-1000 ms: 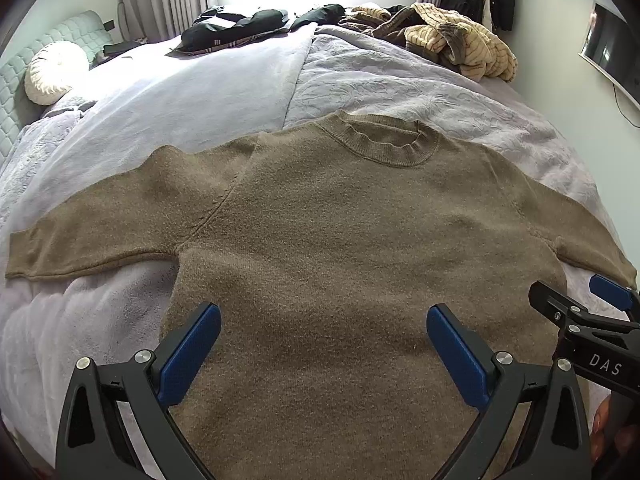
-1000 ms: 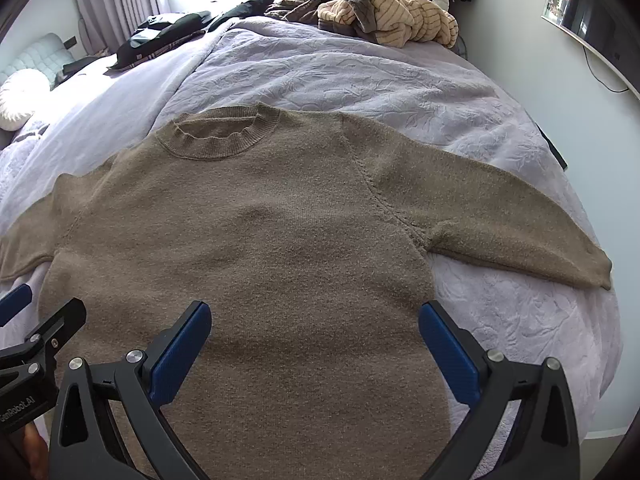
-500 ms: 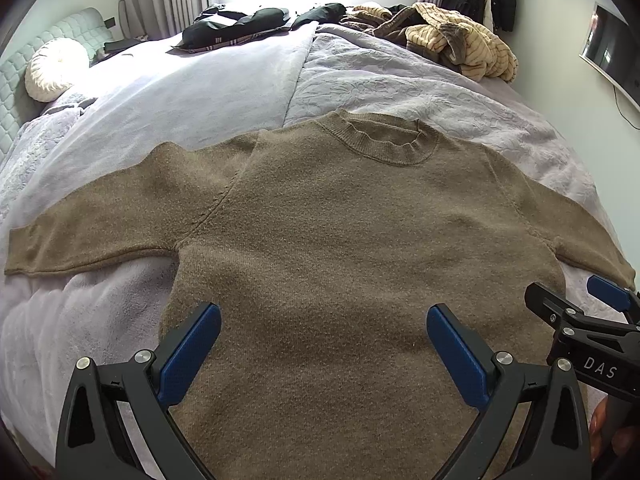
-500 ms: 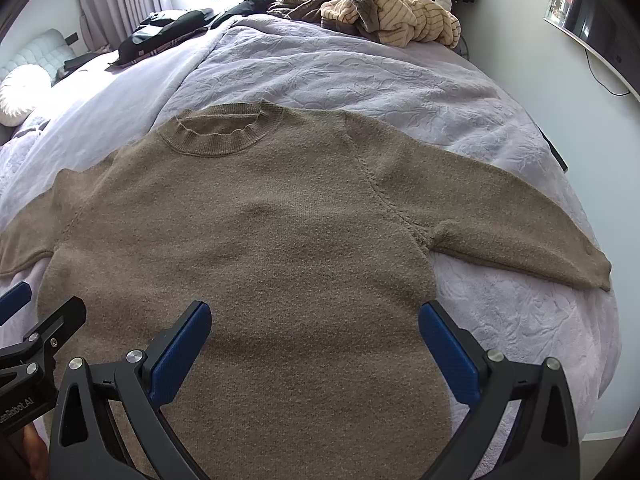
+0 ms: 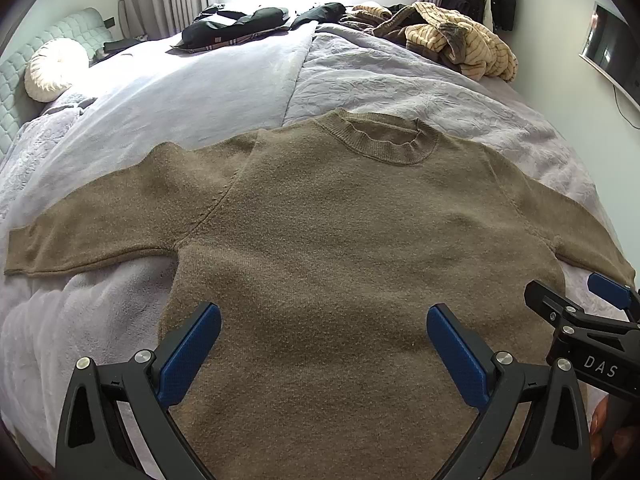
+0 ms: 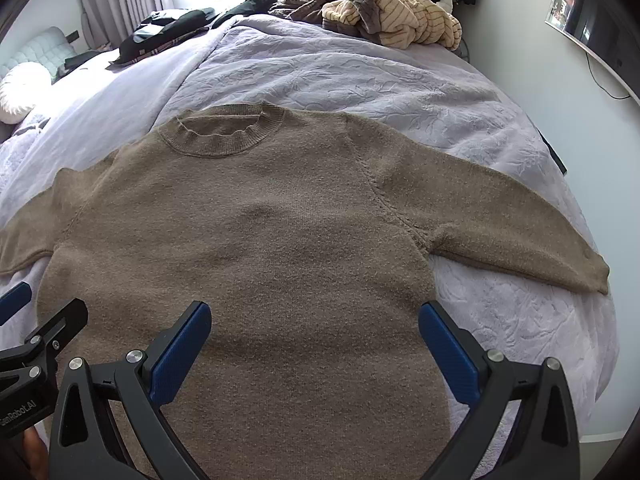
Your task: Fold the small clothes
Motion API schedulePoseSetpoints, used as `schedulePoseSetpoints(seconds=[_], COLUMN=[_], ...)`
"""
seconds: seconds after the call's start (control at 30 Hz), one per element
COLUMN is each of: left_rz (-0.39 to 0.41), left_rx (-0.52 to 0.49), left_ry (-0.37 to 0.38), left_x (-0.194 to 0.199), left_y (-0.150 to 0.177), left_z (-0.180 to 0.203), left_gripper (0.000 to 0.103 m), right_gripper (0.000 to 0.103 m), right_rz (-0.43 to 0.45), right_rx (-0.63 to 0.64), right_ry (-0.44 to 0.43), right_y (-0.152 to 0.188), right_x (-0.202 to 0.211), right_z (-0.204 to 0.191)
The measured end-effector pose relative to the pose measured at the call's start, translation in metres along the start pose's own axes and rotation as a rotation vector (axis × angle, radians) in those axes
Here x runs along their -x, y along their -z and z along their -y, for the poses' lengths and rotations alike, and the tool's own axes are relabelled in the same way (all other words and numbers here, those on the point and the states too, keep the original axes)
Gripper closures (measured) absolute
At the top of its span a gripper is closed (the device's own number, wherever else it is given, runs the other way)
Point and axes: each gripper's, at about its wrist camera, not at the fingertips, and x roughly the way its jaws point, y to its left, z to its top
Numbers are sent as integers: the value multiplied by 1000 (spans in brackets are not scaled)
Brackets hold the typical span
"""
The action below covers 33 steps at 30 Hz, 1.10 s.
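A brown knit sweater (image 5: pixel 340 232) lies flat and face up on the bed, collar away from me and both sleeves spread out sideways; it also shows in the right wrist view (image 6: pixel 260 240). My left gripper (image 5: pixel 324 320) is open and empty above the sweater's lower body. My right gripper (image 6: pixel 316 316) is open and empty above the lower body too, a little to the right. The right gripper also shows at the right edge of the left wrist view (image 5: pixel 580 320), and the left gripper at the left edge of the right wrist view (image 6: pixel 36 332).
The bed has a lilac quilt (image 5: pixel 400 80). A heap of striped tan clothes (image 5: pixel 460 44) and dark clothes (image 5: pixel 236 28) lie at the far end. A round white cushion (image 5: pixel 54 70) sits far left. A wall screen (image 5: pixel 616 56) hangs at right.
Both grippers have drifted very slightly; the sweater lies as before and both grippers stay open.
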Motion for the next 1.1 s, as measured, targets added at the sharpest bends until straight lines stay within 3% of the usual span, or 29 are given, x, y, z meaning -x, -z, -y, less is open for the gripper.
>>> schedulePoseSetpoints(seconds=[1.1], left_rz=[10], left_rx=[9], left_ry=[-5], left_x=[2], left_y=[-1], left_z=[-4], left_gripper=[0], right_gripper=[0], right_rz=[-7], right_rx=[6], right_ry=[22], right_y=[1], right_x=[-3], right_z=[-2])
